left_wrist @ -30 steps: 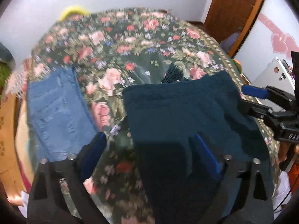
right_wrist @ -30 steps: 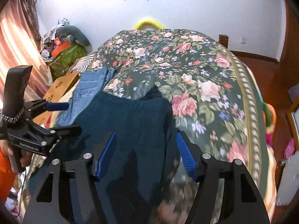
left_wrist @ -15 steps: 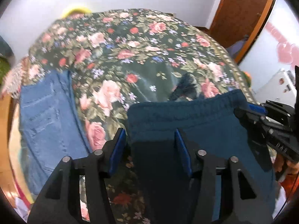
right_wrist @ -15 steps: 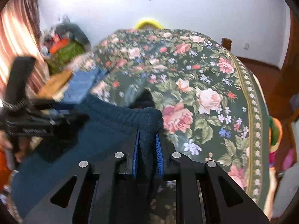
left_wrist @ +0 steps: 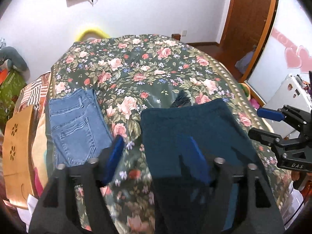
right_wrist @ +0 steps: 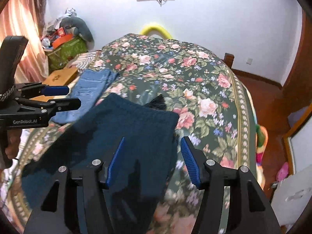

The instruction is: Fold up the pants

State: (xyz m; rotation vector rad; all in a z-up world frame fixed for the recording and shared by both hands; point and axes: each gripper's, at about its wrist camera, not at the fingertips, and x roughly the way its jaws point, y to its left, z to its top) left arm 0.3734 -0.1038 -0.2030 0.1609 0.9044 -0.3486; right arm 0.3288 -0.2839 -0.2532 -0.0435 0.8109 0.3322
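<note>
Two tools over a folded pair of pants on a flowered bed.
Dark teal pants [left_wrist: 195,128] lie at the near end of the bed [left_wrist: 136,66], folded edge toward the far wall; folded jeans [left_wrist: 78,128] sit apart beside them, near the bed's side edge. Wide bare bedspread beyond both. Left tool [left_wrist: 158,156] is released, jaws opening, pants below but not pinched. Right tool [right_wrist: 152,159] likewise released and opening above the pants' corner. Near pants edge is cut off under the tools; a dark tassel [right_wrist: 158,101] peeks from beneath. Left tool body reads "GenRobot.AI"; right shows "DAS".
</note>
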